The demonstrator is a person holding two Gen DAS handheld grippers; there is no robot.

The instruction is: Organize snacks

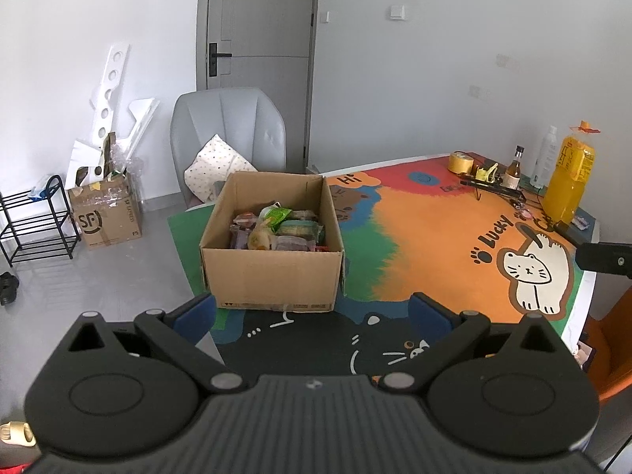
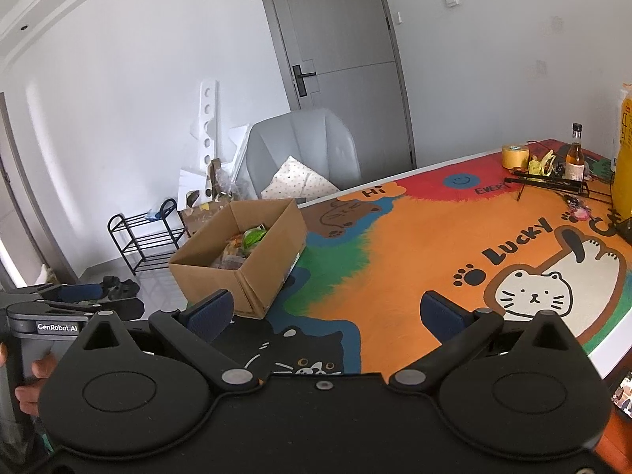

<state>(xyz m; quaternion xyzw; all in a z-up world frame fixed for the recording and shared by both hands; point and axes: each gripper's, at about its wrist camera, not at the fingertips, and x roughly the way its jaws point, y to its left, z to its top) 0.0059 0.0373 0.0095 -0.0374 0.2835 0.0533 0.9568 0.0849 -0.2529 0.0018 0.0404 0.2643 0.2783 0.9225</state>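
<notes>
The left gripper (image 1: 312, 312) is nearest the left wrist camera, its 2 blue-padded fingers (image 1: 193, 312) spread wide with nothing between them. It hovers over the black cat print at the near edge of the table mat (image 1: 426, 237), just short of the cardboard box (image 1: 272, 276).

The right gripper (image 2: 328, 312) is likewise spread wide and empty, over the same near edge of the mat and to the right of the box. In the right wrist view the left gripper appears at the left border, held by a hand (image 2: 29, 379).

The cardboard box sits on the green and blue corner of the mat, top flaps open. The snacks (image 1: 276, 229) lie inside it in a loose pile: a green packet on top, purple and brown wrapped items around it, and a yellowish round item toward the box's near wall. No snack lies on the mat outside the box.

To the right of the box, well apart, the mat shows a white cat print (image 1: 529, 276). Farther right of the box, at the far edge of the table, stand a roll of yellow tape (image 1: 460, 162), a small brown bottle (image 1: 515, 170), a black wire rack (image 1: 493, 189) and a large orange drink bottle (image 1: 568, 181).

Behind the box stands a grey chair (image 1: 229, 130) with a spotted cushion (image 1: 215, 166). Left of the box, on the floor, are a second carton (image 1: 106, 213) and a black shoe rack (image 1: 35, 221). A grey door (image 1: 256, 19) is behind the chair.
</notes>
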